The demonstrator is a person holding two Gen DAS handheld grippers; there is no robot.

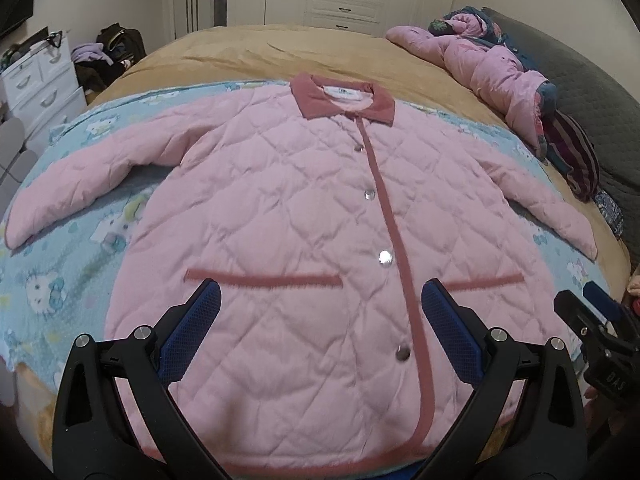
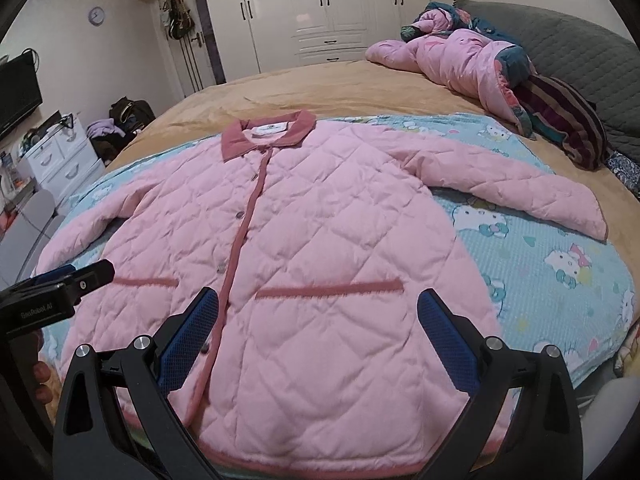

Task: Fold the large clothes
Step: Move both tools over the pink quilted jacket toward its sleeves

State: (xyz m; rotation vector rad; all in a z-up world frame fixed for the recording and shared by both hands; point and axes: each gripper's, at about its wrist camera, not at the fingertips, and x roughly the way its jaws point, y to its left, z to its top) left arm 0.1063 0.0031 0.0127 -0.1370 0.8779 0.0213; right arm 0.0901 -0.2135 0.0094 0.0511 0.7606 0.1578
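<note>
A pink quilted jacket point(image 1: 288, 216) with a dark pink collar, placket and pocket trims lies flat, face up and buttoned, on a light blue cartoon-print blanket point(image 1: 60, 272). Both sleeves are spread outward. It also shows in the right wrist view point(image 2: 320, 248). My left gripper point(image 1: 320, 296) is open and empty, hovering above the jacket's lower front near the hem. My right gripper point(image 2: 318, 300) is open and empty above the lower front, right of the placket. The right gripper shows at the left wrist view's right edge point(image 1: 592, 304); the left gripper shows at the right wrist view's left edge point(image 2: 72, 276).
The blanket point(image 2: 560, 264) lies on a tan bedspread point(image 1: 280, 52). A crumpled pink duvet point(image 2: 452, 56) and striped cloth point(image 2: 568, 120) lie at the far right by a grey headboard point(image 2: 580, 40). White drawers point(image 1: 36, 76) and bags point(image 1: 116, 48) stand left; wardrobes point(image 2: 320, 4) behind.
</note>
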